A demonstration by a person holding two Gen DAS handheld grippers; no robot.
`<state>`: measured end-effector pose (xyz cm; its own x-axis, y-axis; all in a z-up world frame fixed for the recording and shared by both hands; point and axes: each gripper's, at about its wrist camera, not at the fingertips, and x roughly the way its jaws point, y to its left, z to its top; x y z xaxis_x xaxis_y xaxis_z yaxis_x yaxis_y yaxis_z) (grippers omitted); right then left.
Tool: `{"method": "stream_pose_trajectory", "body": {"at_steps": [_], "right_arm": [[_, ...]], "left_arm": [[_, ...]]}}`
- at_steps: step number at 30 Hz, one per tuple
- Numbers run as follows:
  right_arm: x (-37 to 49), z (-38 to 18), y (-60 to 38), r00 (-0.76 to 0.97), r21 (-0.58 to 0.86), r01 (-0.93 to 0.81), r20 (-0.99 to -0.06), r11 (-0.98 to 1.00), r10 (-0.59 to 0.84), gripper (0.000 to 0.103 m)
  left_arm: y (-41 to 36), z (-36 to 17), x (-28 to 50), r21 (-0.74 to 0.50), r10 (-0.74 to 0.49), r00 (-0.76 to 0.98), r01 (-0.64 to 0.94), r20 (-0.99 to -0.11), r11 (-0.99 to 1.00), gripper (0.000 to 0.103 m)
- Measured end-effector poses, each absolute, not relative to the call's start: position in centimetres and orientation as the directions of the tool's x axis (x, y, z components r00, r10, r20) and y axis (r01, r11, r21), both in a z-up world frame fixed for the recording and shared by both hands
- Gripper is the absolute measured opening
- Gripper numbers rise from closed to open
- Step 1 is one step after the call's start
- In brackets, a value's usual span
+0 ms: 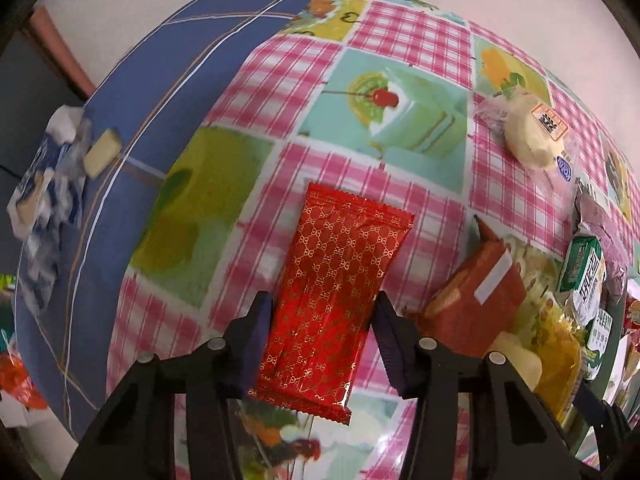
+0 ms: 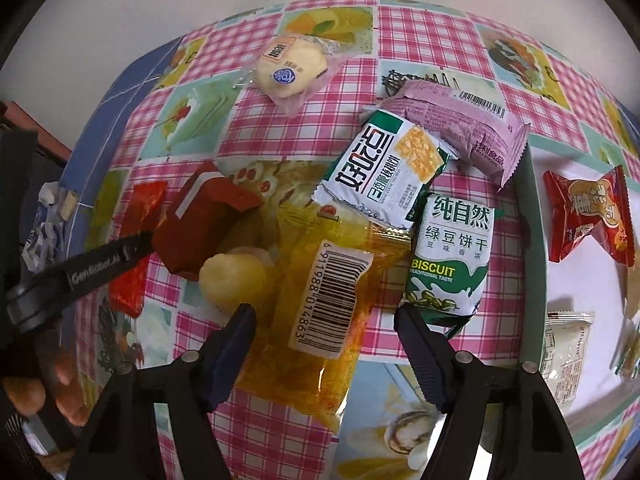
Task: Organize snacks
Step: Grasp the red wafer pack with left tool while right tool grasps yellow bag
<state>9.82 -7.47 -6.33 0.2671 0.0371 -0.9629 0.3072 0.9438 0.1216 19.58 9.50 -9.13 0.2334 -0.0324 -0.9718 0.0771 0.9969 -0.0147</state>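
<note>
A red snack packet with a gold pattern (image 1: pixel 332 300) lies on the checked tablecloth (image 1: pixel 400 36) between the fingers of my left gripper (image 1: pixel 322 304), whose jaws stand around it and touch its sides. My right gripper (image 2: pixel 324 318) is open over a yellow see-through packet with a barcode (image 2: pixel 320 292). Beside it lie a green "Biscuit" packet (image 2: pixel 450 256), a green and white cracker packet (image 2: pixel 384 176), a pink packet (image 2: pixel 460 128), a brown-red packet (image 2: pixel 204 220) and a round pale cake in clear wrap (image 2: pixel 290 68).
A white tray with a green rim (image 2: pixel 536 240) at the right holds a red candy-style packet (image 2: pixel 592 216) and other packets. Torn blue and white wrappers (image 1: pixel 44 208) lie on the blue cloth at the left. The left gripper's arm (image 2: pixel 92 268) shows in the right wrist view.
</note>
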Motion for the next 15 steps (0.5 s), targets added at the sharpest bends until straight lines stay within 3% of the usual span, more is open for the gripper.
{"method": "stream_pose_trajectory", "body": {"at_steps": [10,15], "right_arm": [[8.5,-6.0,-9.2,0.289,0.16,0.305,-0.955,0.939,0.07,0.049],[7.7,-5.9,-9.9,0.305,0.18,0.295,-0.949,0.938,0.086,0.044]], "left_arm": [[9.1,-9.8,17.4,-0.018,-0.024,0.214,0.031,-0.977,0.999,0.052],[8.2,-10.0,15.8,-0.024,-0.024,0.223,0.001,-0.974,1.0,0.051]]}}
